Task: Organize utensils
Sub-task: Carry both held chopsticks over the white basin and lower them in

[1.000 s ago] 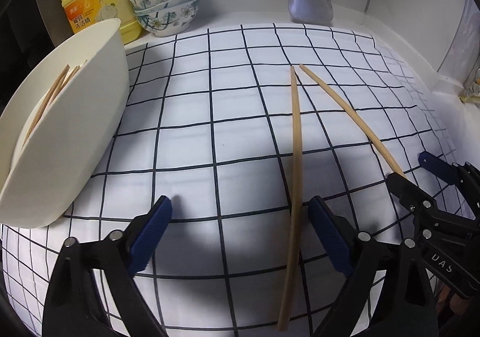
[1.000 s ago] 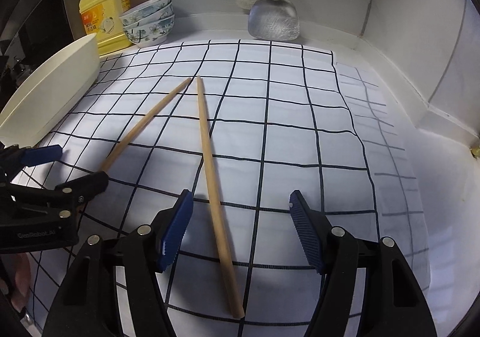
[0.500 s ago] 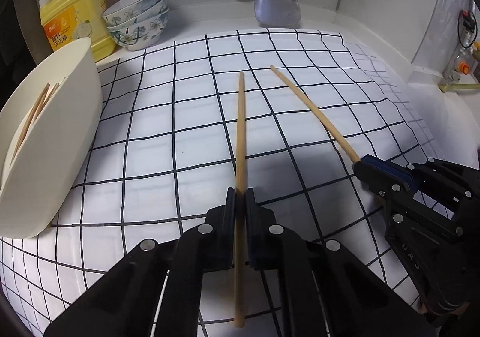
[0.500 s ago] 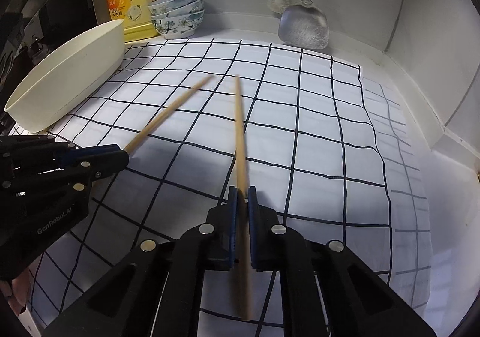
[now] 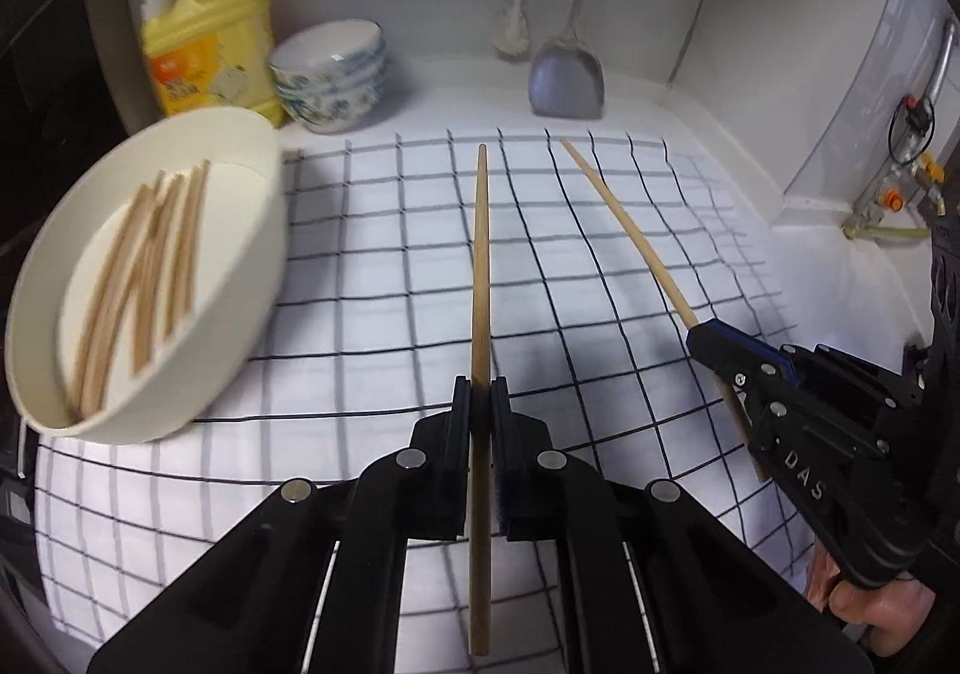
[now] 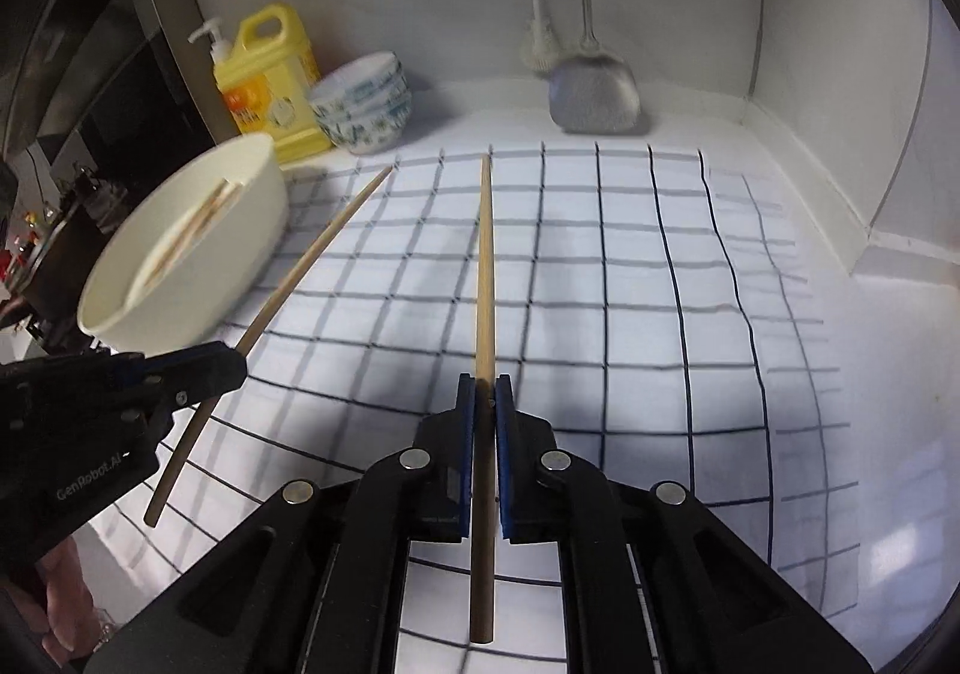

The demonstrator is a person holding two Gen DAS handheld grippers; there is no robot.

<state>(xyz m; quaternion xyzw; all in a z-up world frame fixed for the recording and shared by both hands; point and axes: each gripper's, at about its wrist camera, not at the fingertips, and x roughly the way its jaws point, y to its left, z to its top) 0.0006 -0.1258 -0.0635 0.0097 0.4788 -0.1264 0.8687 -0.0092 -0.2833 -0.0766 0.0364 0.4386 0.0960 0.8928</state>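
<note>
Chopstick (image 5: 480, 278) in the left wrist view runs straight ahead along the left gripper (image 5: 480, 404), whose blue pads are clamped on it partway up from its butt end, so the thin tip points away over the checked cloth (image 5: 372, 266) on the bench and the shaft appears to be held clear of it. The cream oval dish (image 5: 252, 278), already holding a bundle of chopsticks, lies to the left and just beside this gripper, its long axis slanting away and roughly in line with the held stick. Far right, the right gripper (image 5: 708, 344) is pinched on a second chopstick (image 5: 624, 218).

In the right wrist view the second chopstick (image 6: 485, 278) likewise extends forward from the right gripper (image 6: 485, 404), jaws squeezed shut on it. The left gripper (image 6: 231, 365) sits at the left with its chopstick (image 6: 312, 260) angled towards the dish (image 6: 264, 230), which lies beyond it.

The left hand looks nearer to the dish; a short swing leftwards should bring its stick over the rim, while the right must cross further over the cloth.
</note>
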